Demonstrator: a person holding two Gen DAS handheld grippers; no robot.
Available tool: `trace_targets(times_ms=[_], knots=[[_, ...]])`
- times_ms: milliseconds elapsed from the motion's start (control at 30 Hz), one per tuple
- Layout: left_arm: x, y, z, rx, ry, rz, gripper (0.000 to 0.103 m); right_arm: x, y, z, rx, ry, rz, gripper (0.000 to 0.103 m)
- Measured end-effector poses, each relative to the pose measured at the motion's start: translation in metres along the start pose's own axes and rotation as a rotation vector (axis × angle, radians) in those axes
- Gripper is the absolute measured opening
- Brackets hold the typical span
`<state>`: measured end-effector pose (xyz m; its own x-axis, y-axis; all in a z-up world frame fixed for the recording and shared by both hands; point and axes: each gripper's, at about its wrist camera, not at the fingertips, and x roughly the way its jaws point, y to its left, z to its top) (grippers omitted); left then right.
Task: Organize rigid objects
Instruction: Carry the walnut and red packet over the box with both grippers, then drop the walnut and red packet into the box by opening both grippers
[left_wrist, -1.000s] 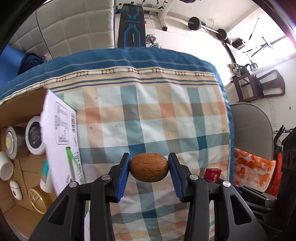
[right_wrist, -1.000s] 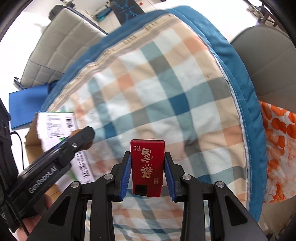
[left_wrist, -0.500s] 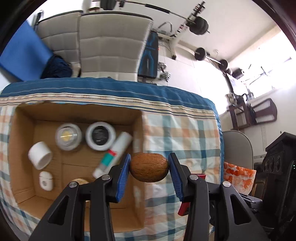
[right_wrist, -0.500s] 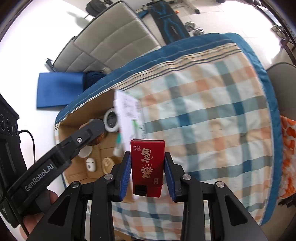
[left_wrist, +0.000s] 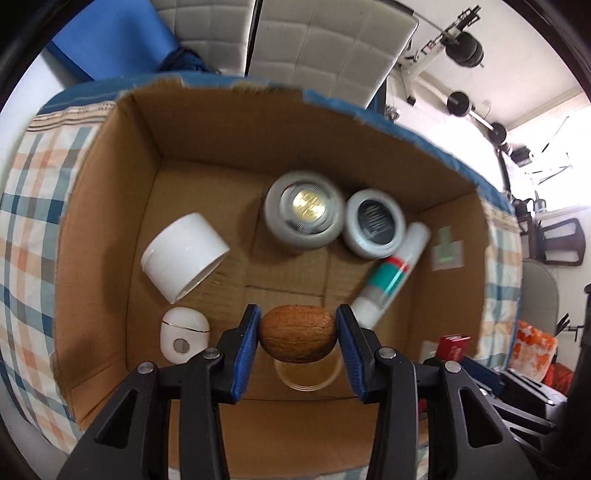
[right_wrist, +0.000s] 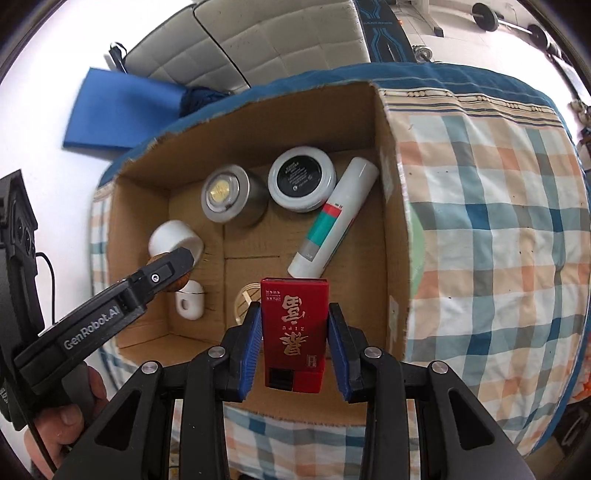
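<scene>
Legible writing: the side of the left gripper (left_wrist: 298, 334), seen from the right wrist view, carries "GenRobot.AI" in pale letters. The red box (right_wrist: 294, 334) bears large gold Chinese characters with a small line of Latin letters between them, reading roughly "ZIPU", upside down in this view; smaller print along its top edge is too fine to read. The white tube (right_wrist: 334, 218) has a red and teal band; its print is illegible. The white-rimmed jar (right_wrist: 302, 178) has a black lid with fine text, not readable.

Left gripper: clamped on a brown walnut (left_wrist: 298, 339), blue pads pressing both ends. It hangs over the open cardboard box (left_wrist: 110, 206), above a clear round lid (left_wrist: 308, 373) on the box floor.

Right gripper (right_wrist: 294, 336): clamped on the red box, held upright between the pads, over the near part of the cardboard box interior.

Box contents: grey tin with gold centre (left_wrist: 303, 208), white-rimmed jar just beside it, white tube lying slanted at the right wall, white cap (left_wrist: 184, 256) on its side, small white case (left_wrist: 183, 338) near the left corner.

Change from one second earlier: both grippers then looked onto bare checked cloth (right_wrist: 491, 206), with the cardboard box only at the left margin and a white labelled flap standing up. Now both views are centred over the box interior. Both grips are unchanged; walnut and red box sit as before between the pads.
</scene>
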<state>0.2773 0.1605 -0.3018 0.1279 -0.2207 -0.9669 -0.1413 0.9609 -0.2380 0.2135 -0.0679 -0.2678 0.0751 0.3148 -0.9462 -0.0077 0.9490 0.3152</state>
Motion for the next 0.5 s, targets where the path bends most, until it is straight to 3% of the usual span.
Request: trace_targets(times_ms=[267,500], knots=[[0.047,0.009,0.006,0.044,0.080,0.028,0.039,0.059,0.017,0.004,-0.025,0.028,-0.183,0.036],[0.063,0.016,0.009,0.055,0.114,0.049,0.040,0.093,0.017,0.012,-0.013,0.061,-0.241,0.037]])
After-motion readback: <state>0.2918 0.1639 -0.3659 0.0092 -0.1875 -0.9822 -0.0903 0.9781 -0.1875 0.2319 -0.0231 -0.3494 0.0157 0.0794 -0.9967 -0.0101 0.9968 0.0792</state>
